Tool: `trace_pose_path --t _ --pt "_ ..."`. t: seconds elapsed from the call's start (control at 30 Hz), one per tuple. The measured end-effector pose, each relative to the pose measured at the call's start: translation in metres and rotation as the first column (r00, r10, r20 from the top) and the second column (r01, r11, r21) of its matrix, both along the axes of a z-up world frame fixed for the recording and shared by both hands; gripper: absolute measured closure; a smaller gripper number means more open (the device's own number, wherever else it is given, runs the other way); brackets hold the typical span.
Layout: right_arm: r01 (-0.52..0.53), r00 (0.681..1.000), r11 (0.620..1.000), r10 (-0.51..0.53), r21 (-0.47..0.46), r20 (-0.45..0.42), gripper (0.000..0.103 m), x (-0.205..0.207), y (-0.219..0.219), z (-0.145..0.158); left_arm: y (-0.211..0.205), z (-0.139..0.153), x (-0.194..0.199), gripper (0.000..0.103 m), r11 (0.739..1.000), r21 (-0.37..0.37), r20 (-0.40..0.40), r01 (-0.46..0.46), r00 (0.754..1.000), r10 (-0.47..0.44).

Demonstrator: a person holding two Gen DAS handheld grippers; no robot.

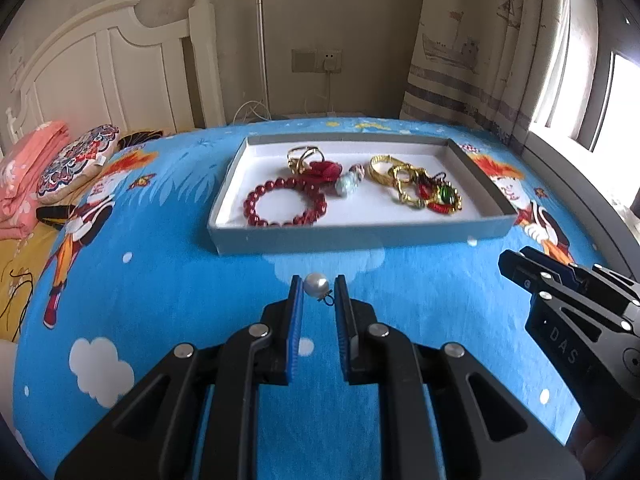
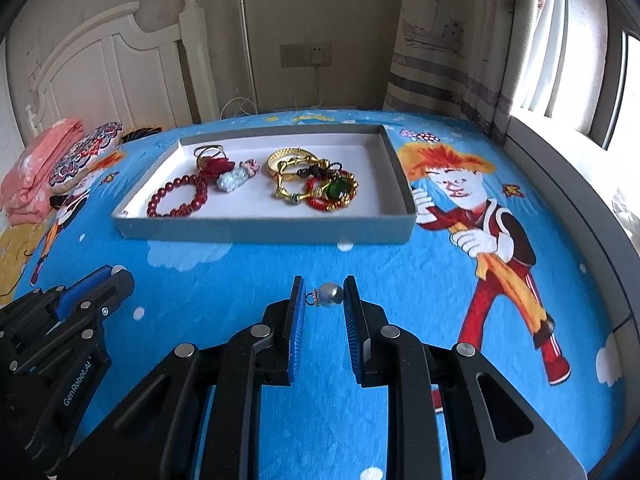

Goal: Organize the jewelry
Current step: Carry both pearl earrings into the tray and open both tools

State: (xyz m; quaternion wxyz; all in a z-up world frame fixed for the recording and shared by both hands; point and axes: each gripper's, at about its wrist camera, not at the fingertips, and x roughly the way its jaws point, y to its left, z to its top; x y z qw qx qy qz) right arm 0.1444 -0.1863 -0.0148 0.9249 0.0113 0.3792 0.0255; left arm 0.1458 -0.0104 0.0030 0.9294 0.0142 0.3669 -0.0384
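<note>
Pearl earrings (image 1: pixel 316 285) between both grippers' fingers

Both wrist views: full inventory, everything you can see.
tray: 1, grey outside, white inside, on the bed
bead bracelet: 1, dark red, tray's left part
flower piece: 1, red, tray middle
gold bangles: several, tangled, tray right; count unclear
green stone: 1, within that tangle
bedsheet: 1, blue cartoon print
cushion: 1, patterned, far left
headboard: 1, white
curtain: 1, printed, right
white pearl: 1, between the left gripper's fingers
grey pearl: 1, between the right gripper's fingers
left gripper: black, blue pads
right gripper: same
</note>
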Motion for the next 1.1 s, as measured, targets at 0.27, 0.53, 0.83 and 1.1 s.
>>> trace_pose_path --t 0.27,0.53,0.83,1.1 --pt "0.018 1.0 1.0 -0.018 0.006 0.009 0.082 0.021 -0.006 0.014 -0.003 0.015 0.026 0.088 1.0 -0.004 0.015 0.012 1.0 -0.012" --pt "0.02 0.999 1.0 -0.02 -0.004 0.026 0.082 0.054 -0.006 0.032 -0.01 0.026 0.063 0.088 0.999 0.007 0.014 0.035 0.999 -0.035" --pt "0.021 1.0 1.0 -0.021 -0.008 0.013 0.082 0.097 0.001 0.033 -0.02 0.021 0.113 0.088 0.999 -0.002 -0.028 0.052 0.998 -0.052" --pt "0.032 0.999 0.999 -0.033 -0.02 -0.03 0.082 0.13 0.002 0.02 -0.024 0.009 0.149 0.088 0.998 0.003 -0.075 0.059 0.995 -0.059"
